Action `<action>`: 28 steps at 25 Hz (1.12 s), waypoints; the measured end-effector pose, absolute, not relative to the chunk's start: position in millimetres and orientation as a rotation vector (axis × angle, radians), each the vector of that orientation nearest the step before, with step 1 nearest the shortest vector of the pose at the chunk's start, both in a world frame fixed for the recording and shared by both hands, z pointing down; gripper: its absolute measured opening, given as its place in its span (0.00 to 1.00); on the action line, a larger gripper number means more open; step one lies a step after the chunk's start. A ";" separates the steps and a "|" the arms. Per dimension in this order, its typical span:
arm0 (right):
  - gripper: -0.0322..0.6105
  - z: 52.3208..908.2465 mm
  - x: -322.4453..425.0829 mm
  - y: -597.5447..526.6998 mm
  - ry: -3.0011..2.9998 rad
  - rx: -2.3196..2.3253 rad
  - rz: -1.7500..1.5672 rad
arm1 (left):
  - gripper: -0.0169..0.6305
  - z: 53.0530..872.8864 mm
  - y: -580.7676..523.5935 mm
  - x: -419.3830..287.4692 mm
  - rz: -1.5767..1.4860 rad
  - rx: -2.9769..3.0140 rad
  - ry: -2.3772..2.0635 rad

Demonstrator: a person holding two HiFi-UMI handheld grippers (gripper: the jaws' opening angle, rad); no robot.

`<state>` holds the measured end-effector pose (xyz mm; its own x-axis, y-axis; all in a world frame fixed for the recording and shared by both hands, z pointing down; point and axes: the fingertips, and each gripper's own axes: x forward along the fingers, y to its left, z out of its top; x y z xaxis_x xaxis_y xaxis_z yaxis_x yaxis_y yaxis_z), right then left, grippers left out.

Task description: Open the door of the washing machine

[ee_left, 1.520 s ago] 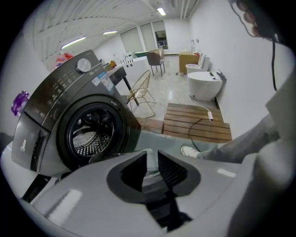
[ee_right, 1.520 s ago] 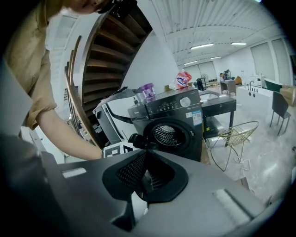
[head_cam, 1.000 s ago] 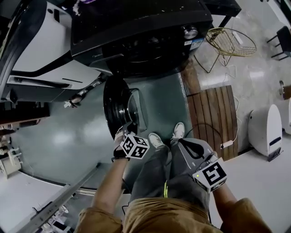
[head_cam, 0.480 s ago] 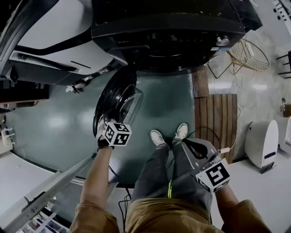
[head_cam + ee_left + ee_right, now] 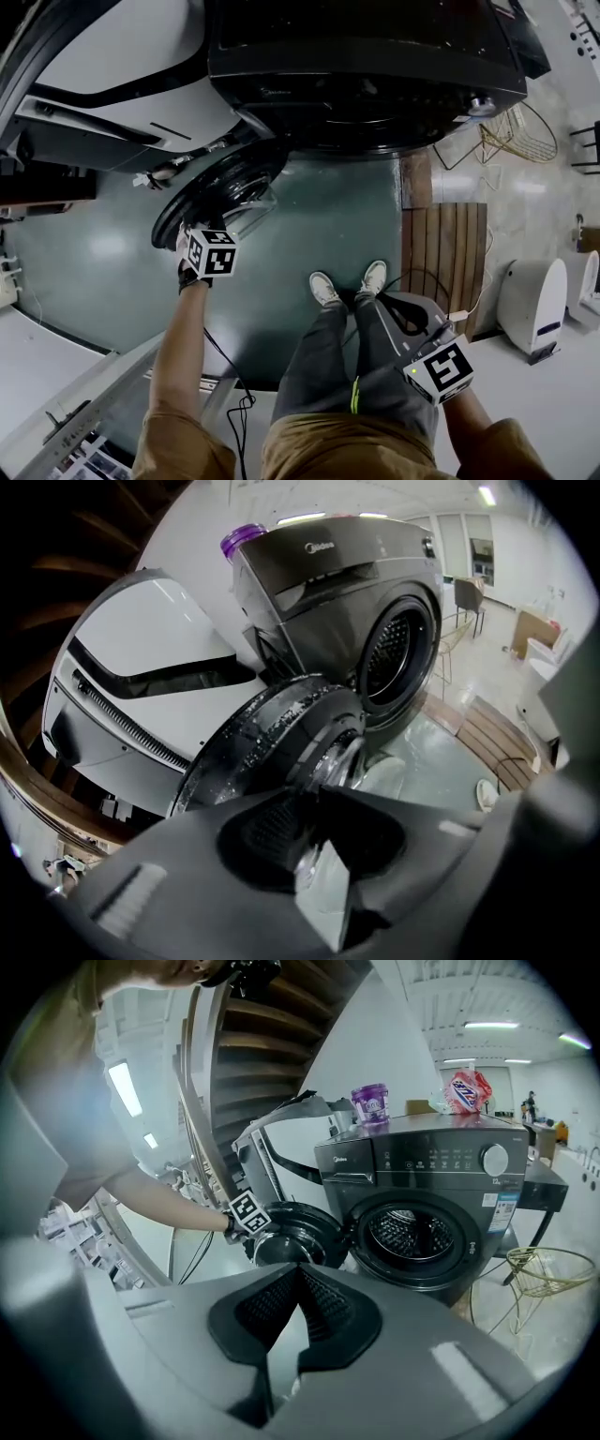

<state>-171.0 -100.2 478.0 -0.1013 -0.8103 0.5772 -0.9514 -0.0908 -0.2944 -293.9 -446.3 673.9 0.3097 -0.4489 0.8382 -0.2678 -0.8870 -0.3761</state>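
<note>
The left tongs (image 5: 309, 808) pinch the rim of the door (image 5: 281, 728), which stands swung well out from the washing machine (image 5: 375, 592) with the drum opening (image 5: 398, 653) exposed. The right tongs (image 5: 298, 1274) are pressed together and empty. Risks: the narrow rim grip may slip if the pull leaves the hinge arc. Further swing may drive the door against the white unit (image 5: 141, 658) just beside it and strain the hinge.

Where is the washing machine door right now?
In the head view the door stands open at upper left, just left of the washing machine front. The left gripper grips its rim with its fingers, above the green floor.
</note>
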 end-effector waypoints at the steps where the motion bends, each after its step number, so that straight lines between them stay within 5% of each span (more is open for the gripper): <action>1: 0.06 478.0 -170.6 -101.7 -1.957 1.943 0.970 | 0.24 672.1 -454.4 -290.5 -1.615 -2.408 0.681; 11: 0.06 474.8 -162.2 -100.7 -1.927 1.947 0.982 | 0.23 657.7 -527.1 -286.1 -1.630 -2.490 1.004; 28: 0.06 421.6 -139.6 -57.9 -1.883 2.003 0.881 | 0.20 608.8 -477.2 -281.7 -1.493 -2.600 1.047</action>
<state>-139.6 -57.9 421.6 -0.0207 -0.8137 0.5809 -0.9675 -0.1301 -0.2167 -281.7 -477.2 608.8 0.3408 -0.5235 0.7809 -0.5558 -0.7821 -0.2818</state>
